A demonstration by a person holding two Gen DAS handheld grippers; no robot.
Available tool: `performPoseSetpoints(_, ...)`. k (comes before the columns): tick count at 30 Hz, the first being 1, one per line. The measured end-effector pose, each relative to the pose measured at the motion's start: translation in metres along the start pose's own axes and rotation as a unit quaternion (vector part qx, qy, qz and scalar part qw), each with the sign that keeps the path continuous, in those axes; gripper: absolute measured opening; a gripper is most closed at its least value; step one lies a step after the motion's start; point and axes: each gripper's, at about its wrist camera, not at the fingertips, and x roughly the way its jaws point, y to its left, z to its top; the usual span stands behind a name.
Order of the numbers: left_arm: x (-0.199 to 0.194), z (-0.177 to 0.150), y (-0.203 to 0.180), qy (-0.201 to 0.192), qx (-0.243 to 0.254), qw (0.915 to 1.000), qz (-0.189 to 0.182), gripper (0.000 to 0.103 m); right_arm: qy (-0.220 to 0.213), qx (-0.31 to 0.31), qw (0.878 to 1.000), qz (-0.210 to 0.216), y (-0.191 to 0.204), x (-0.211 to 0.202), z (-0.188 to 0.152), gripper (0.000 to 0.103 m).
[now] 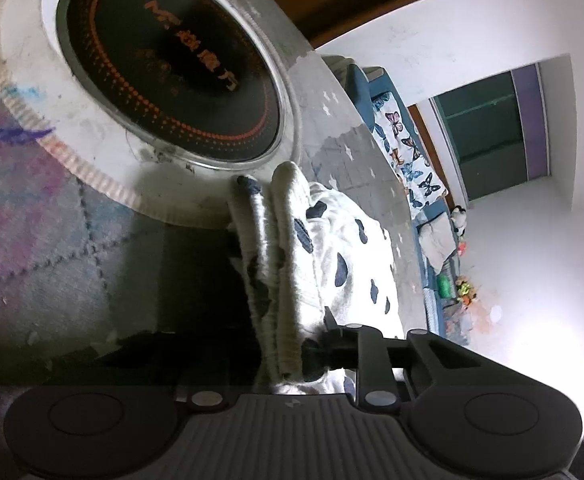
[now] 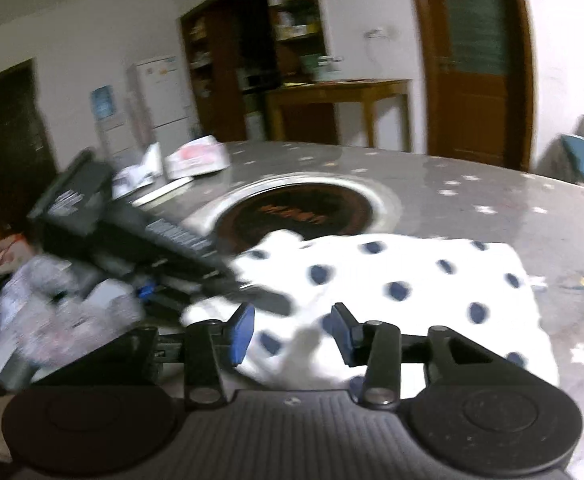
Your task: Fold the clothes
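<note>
A white garment with dark blue spots point(image 2: 392, 280) lies folded on the grey table point(image 2: 492, 200), just in front of the round black burner point(image 2: 292, 212). My left gripper point(image 1: 288, 352) is shut on a bunched fold of this spotted garment point(image 1: 292, 248), with the camera rolled on its side. It shows in the right wrist view point(image 2: 248, 288) as a black tool reaching in from the left, its tip at the cloth's left edge. My right gripper point(image 2: 290, 334) is open and empty, its blue pads point(image 2: 242, 330) just above the cloth's near edge.
The burner point(image 1: 172, 68) sits in a pale ring in the table. Papers and a box point(image 2: 196, 160) lie at the table's far left. A wooden side table point(image 2: 340, 92), shelves and a door stand behind. A blue sofa point(image 1: 408, 148) with a butterfly cover is beyond the table.
</note>
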Motion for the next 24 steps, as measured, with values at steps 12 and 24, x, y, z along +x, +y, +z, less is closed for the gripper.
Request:
performPoseSetpoints(12, -0.022, -0.007, 0.006, -0.006, 0.013, 0.9997, 0.02, 0.026, 0.048, -0.006, 0.998, -0.049, -0.028, 0.085, 0.033, 0.056)
performPoseSetpoints(24, -0.021, 0.003, -0.005, -0.005, 0.029, 0.999, 0.035, 0.035, 0.019, 0.103, 0.99, -0.09, -0.09, 0.052, 0.031, 0.058)
